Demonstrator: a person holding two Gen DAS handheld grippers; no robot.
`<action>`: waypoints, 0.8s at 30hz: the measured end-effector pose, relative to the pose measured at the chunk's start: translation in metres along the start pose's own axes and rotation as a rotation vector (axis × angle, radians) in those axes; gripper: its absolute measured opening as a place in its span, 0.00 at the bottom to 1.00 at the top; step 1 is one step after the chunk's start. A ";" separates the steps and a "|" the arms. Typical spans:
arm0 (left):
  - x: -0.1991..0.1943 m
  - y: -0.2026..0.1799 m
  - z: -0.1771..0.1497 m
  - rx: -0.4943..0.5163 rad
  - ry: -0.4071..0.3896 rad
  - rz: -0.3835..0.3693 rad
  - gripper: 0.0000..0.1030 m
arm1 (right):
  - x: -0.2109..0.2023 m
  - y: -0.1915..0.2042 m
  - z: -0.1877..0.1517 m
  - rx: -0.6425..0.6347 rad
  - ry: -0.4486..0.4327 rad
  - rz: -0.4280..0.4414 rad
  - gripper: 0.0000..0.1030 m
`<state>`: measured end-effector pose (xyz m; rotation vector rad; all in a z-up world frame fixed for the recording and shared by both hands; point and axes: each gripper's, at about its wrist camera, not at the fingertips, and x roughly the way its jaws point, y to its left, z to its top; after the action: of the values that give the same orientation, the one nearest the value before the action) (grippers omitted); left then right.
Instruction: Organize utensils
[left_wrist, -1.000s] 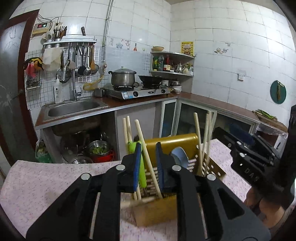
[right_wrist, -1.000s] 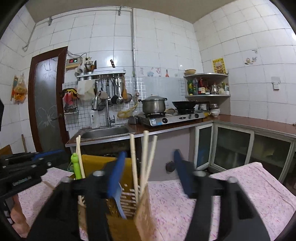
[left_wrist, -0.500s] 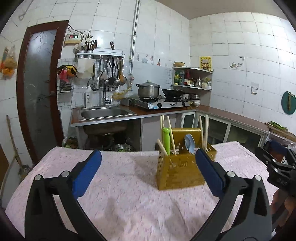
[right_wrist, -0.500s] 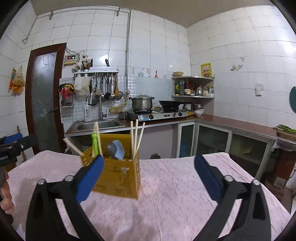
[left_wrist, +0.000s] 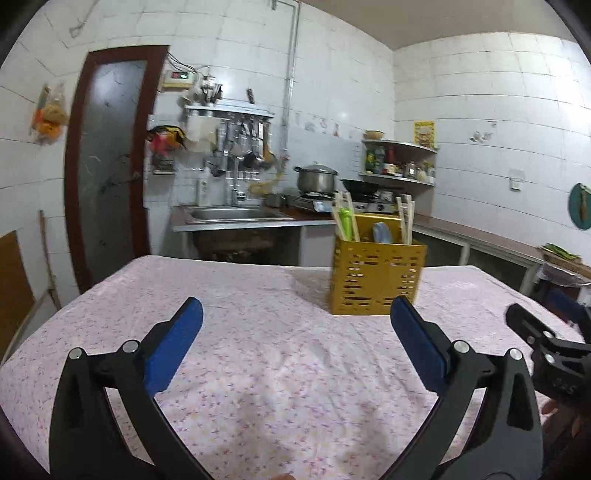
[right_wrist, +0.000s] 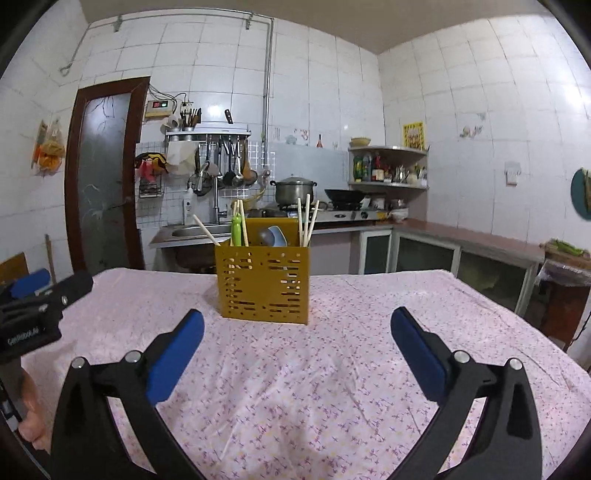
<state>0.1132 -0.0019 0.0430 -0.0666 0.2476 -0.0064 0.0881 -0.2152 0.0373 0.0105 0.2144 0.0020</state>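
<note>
Now Sorted: Utensils Stand in Holder as Both Grippers Hang Wide

Upright on the pink floral tablecloth (right_wrist: 332, 387), a yellow perforated metal utensil holder (right_wrist: 264, 284) carries pale wooden chopsticks (right_wrist: 306, 219), a green-handled utensil (right_wrist: 235, 230) and a blue spoon (right_wrist: 277, 236). One chopstick leans out over the holder's left rim; the others stand close to vertical. The left gripper (left_wrist: 295, 334), black-framed with blue pads, has its jaws spread wide with nothing between them, hanging over bare cloth, the holder beyond its right finger. The right gripper (right_wrist: 297, 334) is likewise spread and empty, the holder standing apart from it, ahead and slightly left of centre. Each gripper shows at the edge of the other's view, well apart from the holder. Behind the table, a steel sink (right_wrist: 192, 232), a lidded steel pot (right_wrist: 293, 190) on a gas stove and hanging ladles line the white-tiled wall
</note>
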 end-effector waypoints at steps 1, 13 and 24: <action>0.002 0.001 -0.002 -0.013 0.011 -0.006 0.95 | -0.002 0.000 -0.002 0.003 -0.008 0.007 0.96; 0.003 -0.013 -0.022 0.106 -0.017 -0.051 0.95 | 0.002 -0.010 -0.009 0.046 -0.018 -0.001 0.96; 0.005 -0.011 -0.024 0.108 0.007 -0.048 0.95 | 0.004 -0.012 -0.010 0.059 0.006 -0.038 0.96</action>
<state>0.1119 -0.0148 0.0191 0.0351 0.2525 -0.0674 0.0904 -0.2275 0.0264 0.0649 0.2202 -0.0426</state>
